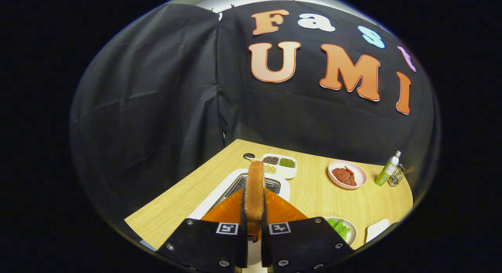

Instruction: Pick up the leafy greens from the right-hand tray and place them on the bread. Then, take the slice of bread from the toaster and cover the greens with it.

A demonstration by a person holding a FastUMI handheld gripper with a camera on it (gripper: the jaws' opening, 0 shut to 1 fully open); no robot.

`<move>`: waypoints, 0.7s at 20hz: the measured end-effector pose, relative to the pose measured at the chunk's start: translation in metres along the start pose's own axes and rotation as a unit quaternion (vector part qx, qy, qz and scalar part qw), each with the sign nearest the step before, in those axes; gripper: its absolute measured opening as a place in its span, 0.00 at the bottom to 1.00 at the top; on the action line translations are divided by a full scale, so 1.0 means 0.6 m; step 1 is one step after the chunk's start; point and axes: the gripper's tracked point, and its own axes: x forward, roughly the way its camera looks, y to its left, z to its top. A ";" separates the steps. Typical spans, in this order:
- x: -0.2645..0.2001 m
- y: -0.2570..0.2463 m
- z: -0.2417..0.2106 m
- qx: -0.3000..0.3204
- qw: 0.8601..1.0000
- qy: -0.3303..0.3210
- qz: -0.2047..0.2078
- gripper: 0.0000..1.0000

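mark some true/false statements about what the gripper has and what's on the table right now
1. The gripper is shut on the slice of bread, held upright on edge. True.
2. The toaster sits just beyond the fingers, under the bread. True.
3. The pink plate holds leafy greens. False: it holds reddish meat slices; the greens lie on a white plate beside the fingers.
4. The divided tray of grains lies beyond the toaster. True.
5. The green bottle lies on its side. False: it stands upright.
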 end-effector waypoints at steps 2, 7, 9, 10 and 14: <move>-0.012 -0.006 0.016 0.004 1.000 -0.011 0.004 0.14; -0.036 -0.013 0.050 0.018 0.999 -0.029 0.020 0.14; -0.057 -0.025 0.055 0.016 0.999 -0.038 0.018 0.14; -0.064 -0.031 0.058 0.014 0.999 -0.041 0.016 0.14; -0.073 -0.056 0.047 0.013 0.999 -0.043 0.007 0.14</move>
